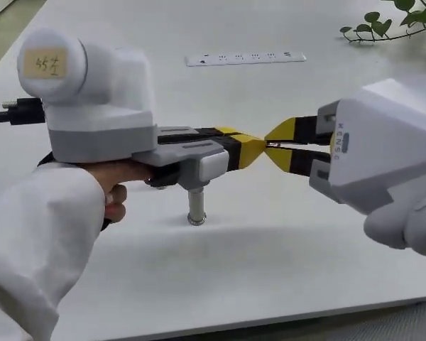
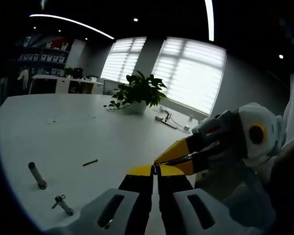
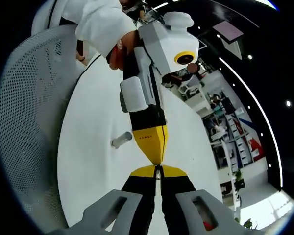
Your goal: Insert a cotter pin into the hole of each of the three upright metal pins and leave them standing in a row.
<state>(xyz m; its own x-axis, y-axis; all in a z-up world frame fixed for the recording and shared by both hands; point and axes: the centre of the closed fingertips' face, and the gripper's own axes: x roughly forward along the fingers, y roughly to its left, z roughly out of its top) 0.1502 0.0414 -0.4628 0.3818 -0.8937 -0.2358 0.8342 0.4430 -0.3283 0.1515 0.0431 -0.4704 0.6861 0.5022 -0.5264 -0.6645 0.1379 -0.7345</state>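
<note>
**A:** Start with the head view. Where do things stand?

**B:** The left claw [image 1: 259, 147] and the right claw [image 1: 272, 145] are both pinched closed and meet tip to tip above the counter [image 1: 270, 270]. Something thin sits at the join. I take it for a cotter pin, but it's too small to be sure, or to say which claw has it. An upright metal pin [image 1: 197, 206] stands on the counter below the left claw, back toward its body.

**A:** And the left gripper view?

**B:** Well apart from the left claw, off to one side, are a bare metal pin [image 2: 37, 175] and a second pin [image 2: 62, 203] that seems to have something fitted at its top. A loose cotter pin [image 2: 90, 162] lies between the bare metal pin and the left claw.

**A:** The right gripper view?

**B:** It shows the same tip-to-tip meeting. The upright metal pin is just beside the left claw, touching neither claw.

**A:** So how do you do this well?

**B:** It looks like a handover or a regrip. One claw should hold its pinch until the other has a firm bite near the looped end, leaving the legs free. Then bring it down level with the cross hole and slide it in gently. A sideways push could topple the pin.
</note>
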